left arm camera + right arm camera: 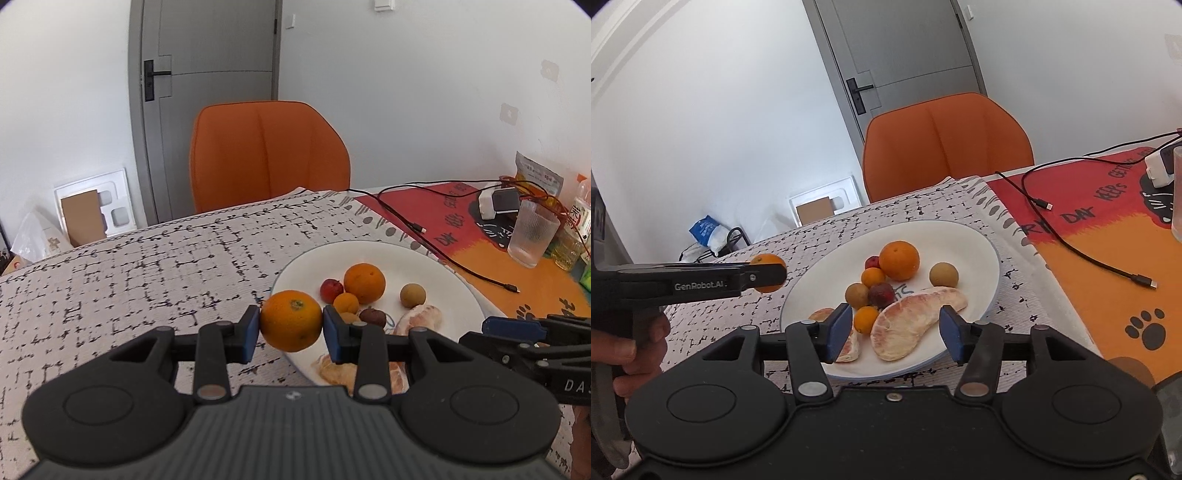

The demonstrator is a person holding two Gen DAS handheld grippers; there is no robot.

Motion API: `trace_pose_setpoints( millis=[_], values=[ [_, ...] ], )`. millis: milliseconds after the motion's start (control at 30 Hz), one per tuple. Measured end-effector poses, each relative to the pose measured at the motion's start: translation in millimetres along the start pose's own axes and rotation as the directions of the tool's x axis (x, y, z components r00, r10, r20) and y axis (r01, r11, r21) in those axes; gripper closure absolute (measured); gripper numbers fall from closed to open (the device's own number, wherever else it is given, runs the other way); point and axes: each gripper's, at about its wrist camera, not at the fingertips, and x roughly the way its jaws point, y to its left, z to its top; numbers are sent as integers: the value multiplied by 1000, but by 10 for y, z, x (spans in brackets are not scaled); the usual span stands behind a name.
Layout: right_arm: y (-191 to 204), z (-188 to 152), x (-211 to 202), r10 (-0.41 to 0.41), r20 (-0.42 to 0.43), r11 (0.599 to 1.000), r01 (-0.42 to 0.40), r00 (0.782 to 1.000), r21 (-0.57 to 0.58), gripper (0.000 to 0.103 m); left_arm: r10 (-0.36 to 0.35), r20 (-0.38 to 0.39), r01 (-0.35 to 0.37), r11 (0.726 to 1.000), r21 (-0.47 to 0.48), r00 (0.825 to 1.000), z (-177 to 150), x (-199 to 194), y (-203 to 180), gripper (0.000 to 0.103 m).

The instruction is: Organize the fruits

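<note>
Left claw (291, 332) grips orange (291, 320) beside plate (458, 280), likely separating it | right claw (891, 334) released, straddling pomelo segment (916, 323)

Left gripper (291, 320) clamps orange (291, 319) beside fruit plate (458, 288)

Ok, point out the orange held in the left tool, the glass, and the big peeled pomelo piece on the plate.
Held orange (291, 320), left wrist view, middle of its skin.
Glass (533, 236), left wrist view, ribbed side wall.
Pomelo piece (912, 323), right wrist view, middle of its pink flesh.
</note>
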Motion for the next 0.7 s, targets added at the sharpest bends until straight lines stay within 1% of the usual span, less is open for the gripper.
trace_pose_setpoints(
  millis=[233,267,333,467,567,600,633,700],
  values=[
    [-52,2,30,-7,-7,1000,8,1000,13,50,-14,-19,14,1000,4,1000,33,132,-58,67],
    [-57,3,30,-7,-8,1000,7,1000,15,50,-15,-8,15,1000,-4,1000,35,124,-55,67],
    [-58,8,20,-6,-7,1000,6,1000,15,49,-16,8,16,1000,-10,1000,54,85,-41,64],
    [-41,13,-3,-4,-3,1000,4,1000,13,44,12,-3,-12,1000,-27,1000,79,7,12,63],
    [-28,8,-25,-1,1,1000,1,1000,16,42,31,9,-31,999,-30,999,78,-97,52,56],
    [-20,7,-34,0,2,1000,0,1000,16,41,37,13,-37,999,-33,999,73,-138,71,52],
    [-11,9,-45,1,4,1000,-1,1000,15,40,42,14,-41,998,-38,999,71,-171,84,48],
    [18,12,-68,1,10,1000,-1,1000,8,35,48,19,-47,998,-46,999,60,-244,124,42]
  ],
)
